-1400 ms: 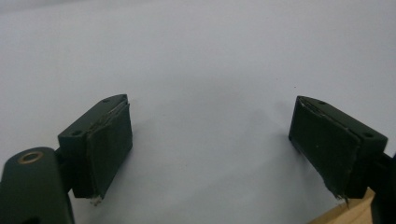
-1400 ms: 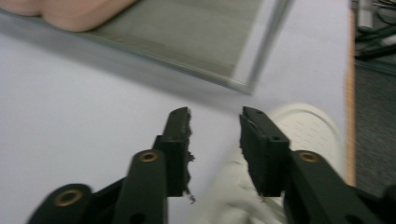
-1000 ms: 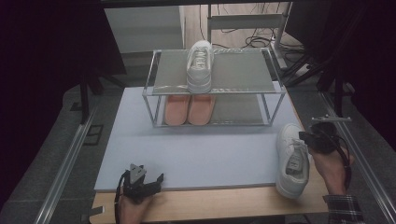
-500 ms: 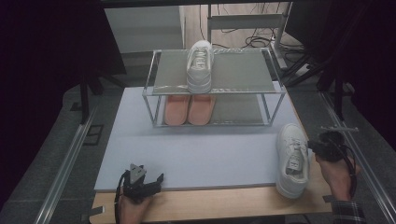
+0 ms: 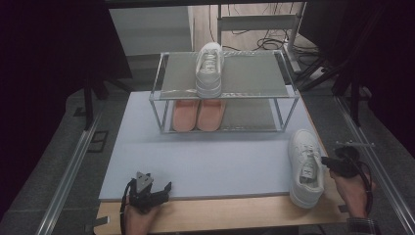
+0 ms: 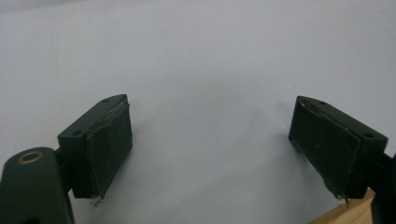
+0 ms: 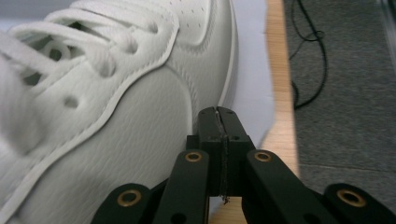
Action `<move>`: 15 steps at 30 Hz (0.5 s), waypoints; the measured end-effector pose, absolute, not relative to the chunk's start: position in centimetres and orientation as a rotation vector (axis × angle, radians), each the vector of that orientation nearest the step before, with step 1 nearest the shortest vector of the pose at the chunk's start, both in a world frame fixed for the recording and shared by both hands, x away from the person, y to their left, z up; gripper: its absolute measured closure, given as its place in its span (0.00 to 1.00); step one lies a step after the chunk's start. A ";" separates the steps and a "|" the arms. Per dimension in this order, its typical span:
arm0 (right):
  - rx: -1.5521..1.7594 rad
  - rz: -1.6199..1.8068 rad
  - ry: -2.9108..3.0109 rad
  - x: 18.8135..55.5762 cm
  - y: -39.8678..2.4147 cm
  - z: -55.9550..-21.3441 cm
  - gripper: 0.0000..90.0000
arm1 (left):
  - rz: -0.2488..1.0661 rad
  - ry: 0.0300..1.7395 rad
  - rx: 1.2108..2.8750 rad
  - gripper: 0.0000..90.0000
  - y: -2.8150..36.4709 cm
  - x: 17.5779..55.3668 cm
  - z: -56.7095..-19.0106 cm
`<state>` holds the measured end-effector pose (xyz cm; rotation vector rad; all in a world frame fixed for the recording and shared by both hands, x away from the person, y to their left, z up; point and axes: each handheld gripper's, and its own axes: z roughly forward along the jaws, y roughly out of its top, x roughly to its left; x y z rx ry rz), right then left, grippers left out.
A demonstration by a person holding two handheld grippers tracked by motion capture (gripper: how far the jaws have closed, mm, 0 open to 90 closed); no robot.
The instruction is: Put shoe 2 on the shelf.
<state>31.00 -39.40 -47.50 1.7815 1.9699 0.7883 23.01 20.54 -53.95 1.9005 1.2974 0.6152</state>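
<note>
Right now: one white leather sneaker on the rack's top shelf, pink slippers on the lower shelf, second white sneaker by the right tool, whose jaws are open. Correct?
One error: the right tool is shut, jaws pressed together beside the second white leather sneaker, as the right gripper view shows. The rest stands.

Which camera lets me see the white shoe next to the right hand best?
The high view: it shows the whole white shoe lying at the mat's edge. The right gripper view shows only its side and laces, close up. The left gripper view looks at the bare mat.

floor: dark grey carpet (image 5: 58, 161) | far floor: pale wood with loose black cables (image 5: 254, 39) | sides: black curtains (image 5: 54, 44) | light: dim, table (image 5: 220, 215) wooden-edged
</note>
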 end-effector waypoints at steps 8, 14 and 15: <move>1.773 0.853 2.032 30.8 -37.4 -48.7 1.00 | 0.615 1.298 1.901 0.15 20.5 23.0 -53.9; 1.720 0.852 2.087 30.5 -36.2 -48.6 1.00 | 0.615 1.298 1.901 0.15 20.5 23.0 -53.9; 1.716 0.854 2.090 30.3 -36.0 -48.5 1.00 | 0.615 1.298 1.901 0.15 20.5 23.0 -53.9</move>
